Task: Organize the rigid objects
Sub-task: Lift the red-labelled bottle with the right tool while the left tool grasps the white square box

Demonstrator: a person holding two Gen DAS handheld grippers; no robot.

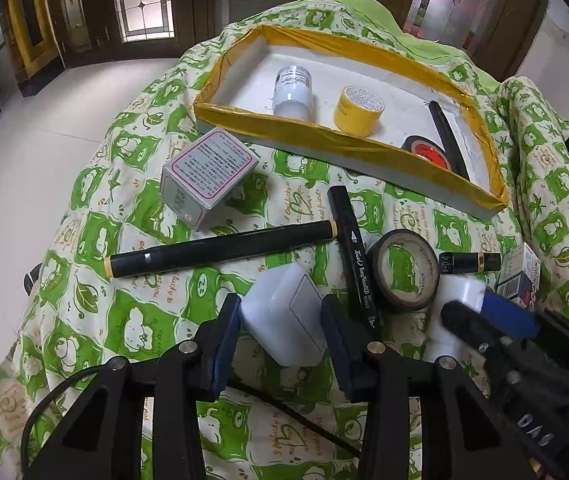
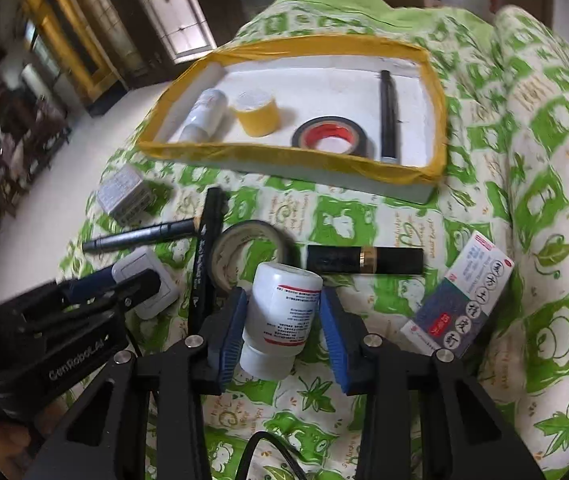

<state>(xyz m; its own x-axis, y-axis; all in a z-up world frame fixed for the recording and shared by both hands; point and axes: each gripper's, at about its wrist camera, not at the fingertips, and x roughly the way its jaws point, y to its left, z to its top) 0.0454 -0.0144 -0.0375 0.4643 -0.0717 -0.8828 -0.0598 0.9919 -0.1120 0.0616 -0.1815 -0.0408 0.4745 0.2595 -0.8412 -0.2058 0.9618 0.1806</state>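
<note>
My left gripper (image 1: pixel 280 320) is shut on a white wall switch (image 1: pixel 284 312) that rests on the green-patterned cloth; both blue pads press on its sides. Just right of it, my right gripper (image 2: pixel 282 320) is shut on a white pill bottle (image 2: pixel 280 316) with a red-edged label, which lies tilted between the pads. Behind both sits a white tray with a yellow taped rim (image 2: pixel 284 156). It holds a white bottle (image 2: pixel 204 116), a yellow tape roll (image 2: pixel 256 116), a black tape roll with a red core (image 2: pixel 330 138) and a black pen (image 2: pixel 388 116).
Loose on the cloth: a grey box (image 1: pixel 208 176), a long black marker (image 1: pixel 220 248), a second marker (image 1: pixel 356 252), a dark tape roll (image 1: pixel 404 272), a black tube with a gold band (image 2: pixel 364 260), a blue-and-white box (image 2: pixel 460 300). The cloth drops to a pale floor on the left.
</note>
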